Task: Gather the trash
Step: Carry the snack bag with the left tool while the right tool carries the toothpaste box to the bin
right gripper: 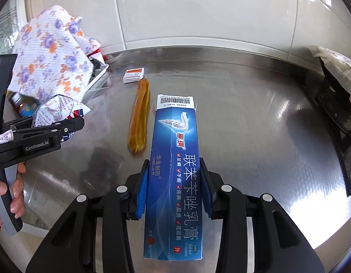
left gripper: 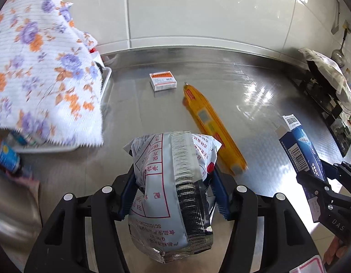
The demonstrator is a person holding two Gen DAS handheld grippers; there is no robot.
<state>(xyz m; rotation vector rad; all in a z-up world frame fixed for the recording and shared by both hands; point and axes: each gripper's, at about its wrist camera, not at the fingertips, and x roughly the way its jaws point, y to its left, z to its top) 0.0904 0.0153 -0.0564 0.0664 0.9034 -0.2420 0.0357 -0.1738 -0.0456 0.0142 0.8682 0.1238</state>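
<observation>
Two pieces of trash are in hand at once, one per tool. Left tool (left gripper: 173,195): pads clamped on a crumpled silver-and-white snack packet (left gripper: 173,182), gripped across its middle so both ends stick out past the pads; the foil buckles inward where the pads bear. Right tool (right gripper: 173,193): pads pressed on the two narrow sides of a blue ointment carton (right gripper: 173,177), long axis running straight ahead of the tool, barcoded flap (right gripper: 175,101) open at the far end. Holding by the narrow sides likely keeps the flat printed face from bowing.

Both items are clear of the steel worktop (left gripper: 255,113).

Still lying on the worktop, ahead of both tools: a yellow wrapper (left gripper: 212,122), long and flat, and beyond it a small white-and-orange box (left gripper: 163,81). Judged to be the remaining pickups.

Left of the left tool: a floral cloth (left gripper: 39,68) draped over a white tray (left gripper: 107,79). No bin is visible in either view.
</observation>
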